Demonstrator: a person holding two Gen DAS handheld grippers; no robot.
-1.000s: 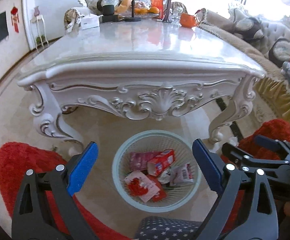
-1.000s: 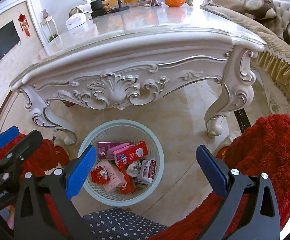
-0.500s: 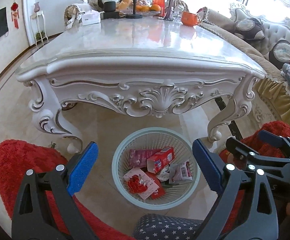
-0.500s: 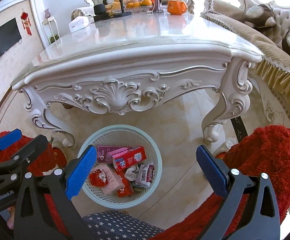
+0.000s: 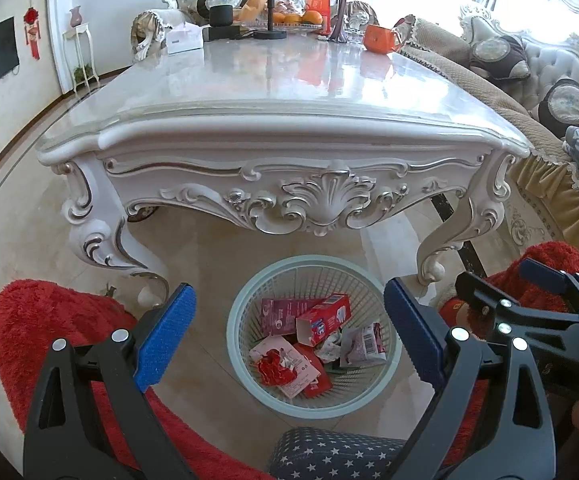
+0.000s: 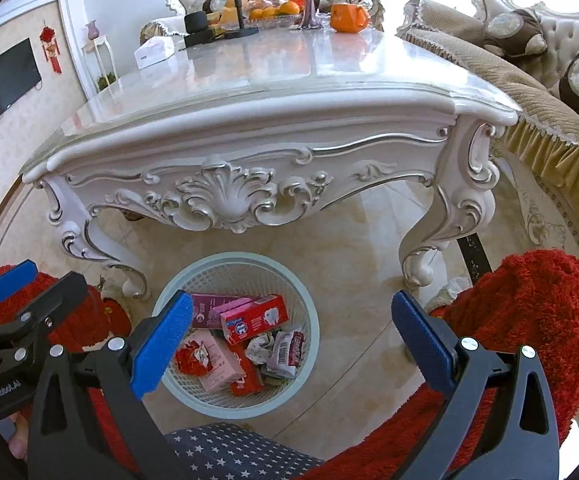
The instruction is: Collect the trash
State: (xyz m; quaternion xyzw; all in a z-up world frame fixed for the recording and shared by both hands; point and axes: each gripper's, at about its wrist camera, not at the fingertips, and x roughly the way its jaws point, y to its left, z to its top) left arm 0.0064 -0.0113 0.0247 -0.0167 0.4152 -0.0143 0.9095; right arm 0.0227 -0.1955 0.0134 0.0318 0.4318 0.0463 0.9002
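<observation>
A pale green mesh waste basket [image 5: 245,304] stands on the floor before the carved white table; it also shows in the right wrist view [image 6: 305,304]. It holds trash: a red toothpaste box [image 5: 323,318] [image 6: 255,318], pink boxes [image 6: 213,354], crumpled wrappers [image 5: 363,346]. My left gripper [image 5: 289,336] is open and empty, held above the basket. My right gripper [image 6: 289,338] is open and empty, also above it. Each gripper shows at the edge of the other's view.
The white table [image 5: 289,128] has a glossy marble top; at its far end are a tissue box [image 5: 184,39], fruit, a vase and an orange mug [image 5: 379,38]. Red fluffy rugs [image 5: 45,320] [image 6: 537,312] lie either side. A sofa [image 5: 529,80] runs along the right.
Both grippers have risen and drawn back a little; the basket looks smaller and lower in both views and more of the table top shows. Both stay open.
</observation>
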